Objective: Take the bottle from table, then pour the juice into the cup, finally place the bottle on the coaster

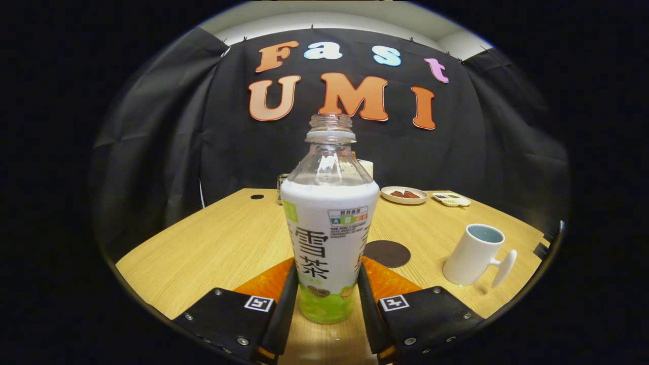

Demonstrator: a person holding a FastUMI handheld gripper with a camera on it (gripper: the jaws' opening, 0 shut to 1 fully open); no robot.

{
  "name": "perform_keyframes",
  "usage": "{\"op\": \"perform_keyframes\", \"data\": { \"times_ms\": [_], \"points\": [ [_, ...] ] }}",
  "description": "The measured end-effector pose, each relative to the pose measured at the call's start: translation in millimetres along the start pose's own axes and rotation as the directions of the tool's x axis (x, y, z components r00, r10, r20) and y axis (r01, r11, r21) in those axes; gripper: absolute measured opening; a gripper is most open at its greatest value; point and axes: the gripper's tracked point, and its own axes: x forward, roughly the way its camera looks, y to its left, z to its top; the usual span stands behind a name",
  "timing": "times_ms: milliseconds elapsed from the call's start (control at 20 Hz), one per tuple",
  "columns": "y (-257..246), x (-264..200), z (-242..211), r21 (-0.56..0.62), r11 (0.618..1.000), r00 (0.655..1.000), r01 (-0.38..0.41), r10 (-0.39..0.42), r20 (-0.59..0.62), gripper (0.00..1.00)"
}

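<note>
The desk (213,248) of pale wood spreads across the lower half of the frame and carries everything else. At frame centre stands the bottle (329,223), upright and uncapped, its upper part clear and its body wrapped in a white label that turns green at the base. The tool (327,304) sits at the bottom centre of the frame, its 2 black fingers (284,304) flanking the lower part of the bottle, 1 on each side, with orange showing behind them; both fingers lie against the label, so the tool is closed around the bottle, whose base looks to rest on the desk. To the right of centre, well apart from the bottle, a white cup (474,253) stands upright with its handle pointing toward the lower right, and its inside looks bluish. Just right of the bottle, and beyond the right finger, a dark round coaster (389,253) lies flat on the wood. Farther back, right of centre, are a small round plate (404,195) with reddish-brown pieces on it and, beside it, a smaller white dish (451,199). Behind the bottle on its left a small metal item (282,186) shows, too hidden to identify. A small dark hole (257,196) marks the desk's far left part.
</note>
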Motion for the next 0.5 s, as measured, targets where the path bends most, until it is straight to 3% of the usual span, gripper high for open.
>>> {"op": "perform_keyframes", "data": {
  "times_ms": [250, 500],
  "points": [
    [-1.0, 5.7, 24.9, 0.187, 0.981, 0.998, -0.060, 0.053, 0.043, 0.58],
    [-9.4, 19.0, 36.5, 0.423, 0.901, 0.995, -0.095, 0.081, 0.052, 0.58]
  ]
}}
